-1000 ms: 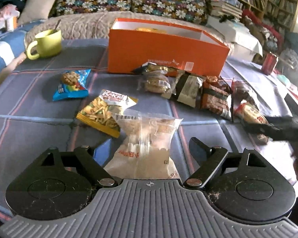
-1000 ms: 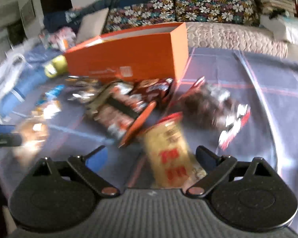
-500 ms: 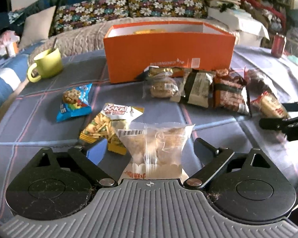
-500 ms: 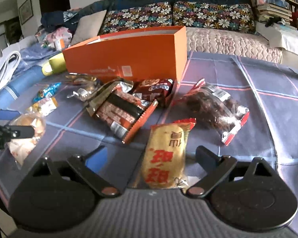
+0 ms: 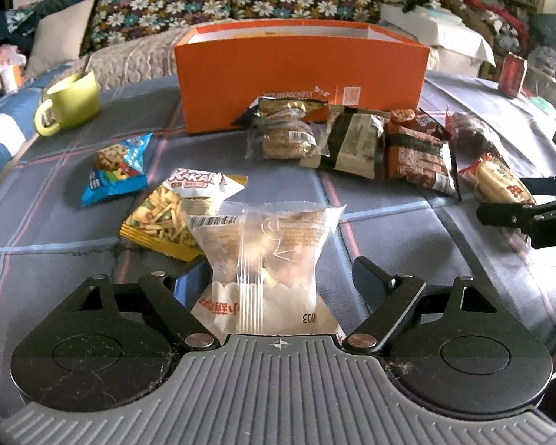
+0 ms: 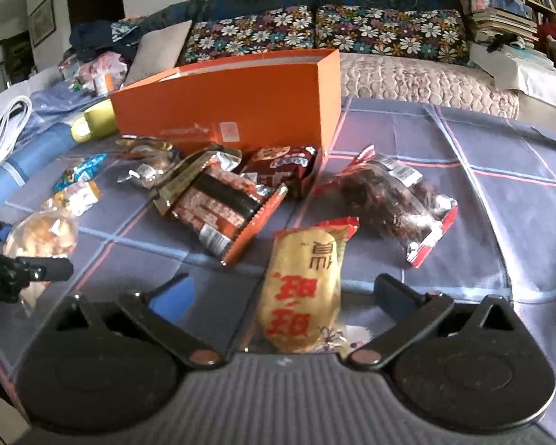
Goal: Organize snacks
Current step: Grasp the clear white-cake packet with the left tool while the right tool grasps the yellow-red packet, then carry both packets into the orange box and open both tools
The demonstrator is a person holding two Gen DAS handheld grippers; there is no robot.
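Left gripper [image 5: 278,278] jaws closing – clear pastry bag [image 5: 267,256] between them

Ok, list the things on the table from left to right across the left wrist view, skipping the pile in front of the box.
green mug → blue cookie packet → yellow stick-snack bag → clear pastry bag between the left gripper fingers → red-and-yellow packet → right gripper → red can.
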